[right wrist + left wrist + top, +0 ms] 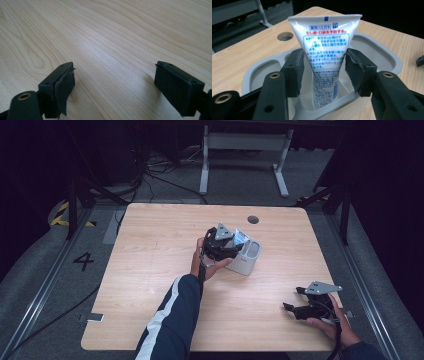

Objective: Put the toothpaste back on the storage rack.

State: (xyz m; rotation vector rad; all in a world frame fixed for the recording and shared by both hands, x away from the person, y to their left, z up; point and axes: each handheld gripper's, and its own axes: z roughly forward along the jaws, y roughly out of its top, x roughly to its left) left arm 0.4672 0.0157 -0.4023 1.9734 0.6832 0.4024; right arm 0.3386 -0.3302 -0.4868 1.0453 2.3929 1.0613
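White toothpaste tube (325, 57) standing upright in the middle compartment of a grey holder (387, 53), long axis vertical, flat crimped end up, cap end down inside the well and hidden by the front wall; printed face with blue and red writing turned toward the left tongs' camera. Left tongs (324, 71) level with the tube's lower half, one pad on either side of it, a slim gap visible between each pad and the tube, so released rather than clenched, tube between the pads but standing free. Seen from above, left tongs (220, 245) over the near-left side of the holder (248, 256), held by a hand on a dark blue sleeve with a white stripe (170, 320). Holder roughly at the middle of the desk (150, 270), shallow wells on both sides of the tube's slot. Right tongs (300, 301) well apart, near the desk's right front corner, pads spread wide with nothing between them, just above bare wood (112, 50). Desk of pale wood grain with rounded corners and a round cable hole (253, 219) near the far edge. Beyond: grey carpeted floor, a white frame leg (205, 160), dark cables, black stands with yellow-black tape (60, 215) at left, a painted figure four (83, 261) on the floor.
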